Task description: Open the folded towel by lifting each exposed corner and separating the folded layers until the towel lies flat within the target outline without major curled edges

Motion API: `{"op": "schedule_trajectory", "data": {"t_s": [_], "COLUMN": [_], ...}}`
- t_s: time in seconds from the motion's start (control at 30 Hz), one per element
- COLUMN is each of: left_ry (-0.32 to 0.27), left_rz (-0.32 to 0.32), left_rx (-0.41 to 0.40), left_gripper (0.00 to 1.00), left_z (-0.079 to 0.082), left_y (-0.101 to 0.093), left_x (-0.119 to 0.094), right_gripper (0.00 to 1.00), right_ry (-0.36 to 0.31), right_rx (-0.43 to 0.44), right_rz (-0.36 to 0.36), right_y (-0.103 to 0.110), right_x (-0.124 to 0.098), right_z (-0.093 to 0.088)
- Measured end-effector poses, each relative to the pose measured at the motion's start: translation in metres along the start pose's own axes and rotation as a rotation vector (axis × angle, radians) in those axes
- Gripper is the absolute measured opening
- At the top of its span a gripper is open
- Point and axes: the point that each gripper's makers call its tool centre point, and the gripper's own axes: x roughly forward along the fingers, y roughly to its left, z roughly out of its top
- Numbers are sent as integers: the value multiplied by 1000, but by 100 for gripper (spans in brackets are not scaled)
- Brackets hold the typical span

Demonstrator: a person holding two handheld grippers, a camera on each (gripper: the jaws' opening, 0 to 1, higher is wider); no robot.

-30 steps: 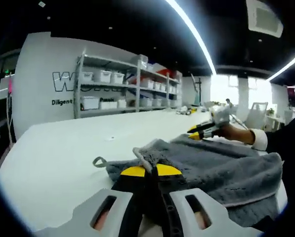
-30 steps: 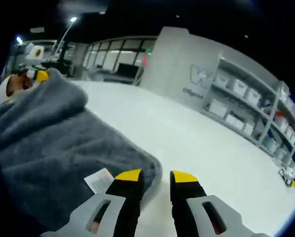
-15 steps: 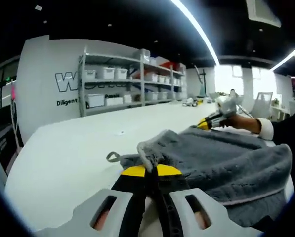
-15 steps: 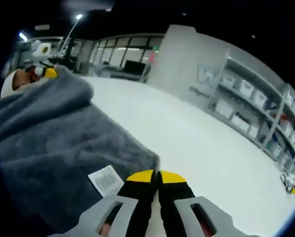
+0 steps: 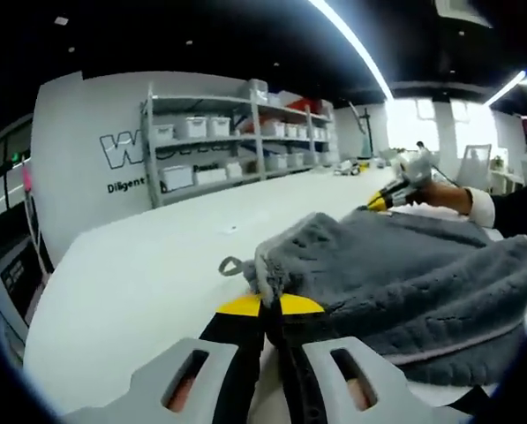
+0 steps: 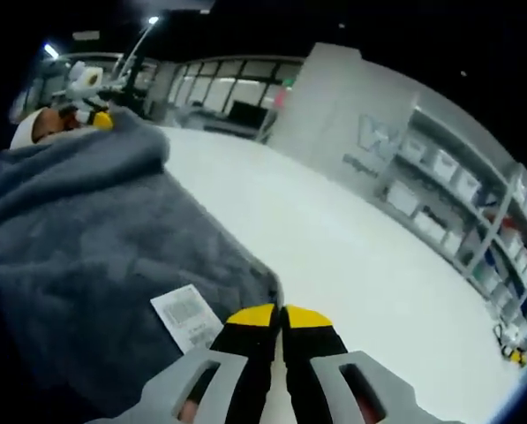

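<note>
A grey towel (image 5: 404, 265) lies bunched on the white table (image 5: 139, 274), with a small hang loop (image 5: 230, 265) at its near corner. My left gripper (image 5: 270, 306) is shut on that corner, which stands up in a fold just past the yellow tips. At the towel's far corner the right gripper (image 5: 380, 202) shows, held by a hand with a white cuff. In the right gripper view, my right gripper (image 6: 281, 315) is shut on a corner of the towel (image 6: 95, 238) beside a white care label (image 6: 188, 315). The left gripper (image 6: 94, 117) sits at the towel's far end.
Broad bare table top (image 6: 334, 247) stretches past the towel. Metal shelving with white bins (image 5: 237, 146) stands behind the table against a grey wall with lettering (image 5: 126, 150). Chairs and bright windows (image 5: 404, 132) are far off.
My right gripper's jaws, open one second ago, have shut on the towel's corner. The left gripper has stayed shut on its corner. The towel's near fold now sits higher and closer in the left view.
</note>
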Motion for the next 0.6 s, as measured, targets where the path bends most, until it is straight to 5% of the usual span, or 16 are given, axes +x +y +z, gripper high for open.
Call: {"op": "schedule_trajectory", "data": {"t_s": [0.6], "left_ry": [36], "left_rz": [40], "left_rx": [-37], "left_gripper": [3], "left_z": [-12], "left_y": [24], "left_x": [-1], "right_gripper": [0], "right_ry": [-7], "right_rx": [3], "right_rz": [-7], "right_y": [-18], "right_x": [-4], "right_z": [-9]}}
